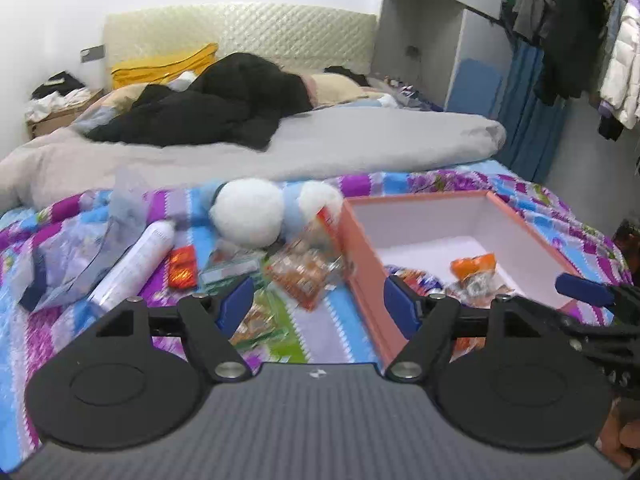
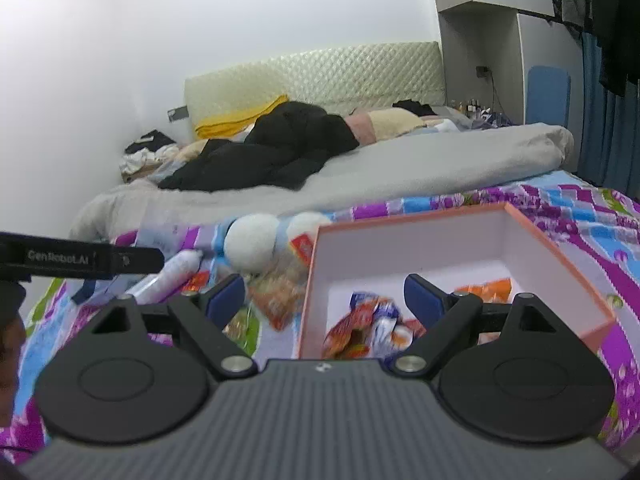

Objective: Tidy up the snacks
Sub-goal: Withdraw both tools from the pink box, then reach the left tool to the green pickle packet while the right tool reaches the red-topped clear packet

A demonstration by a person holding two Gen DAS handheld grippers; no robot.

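Left wrist view: your left gripper had its blue pads spread wide with nothing between them, hanging over the patterned bedspread. Under it, at about 12 o'clock, sat a clear packet of orange snacks, blurred, just outside the left wall of the orange box. A green snack packet lay at 10 o'clock from the gap, partly behind the left pad. A small red packet was further out at 10 o'clock, just beside a white bottle lying on its side. A white and blue plush toy rested at 11 o'clock, touching the box's far left corner. Inside the box, an orange wrapped snack lay near the middle of the white floor. Your other tool's blue pad showed at 3 o'clock over the box's right rim.

Right wrist view: your right gripper was also spread wide and empty, straddling the box's left wall; its right pad hung over the box interior, the left one outside. A pile of red, blue and white wrappers sat in the near left corner of the box, at 1 o'clock from the gap. The orange snack was mostly hidden behind the right finger. The grey duvet and black clothing lay well beyond, at 12 o'clock.
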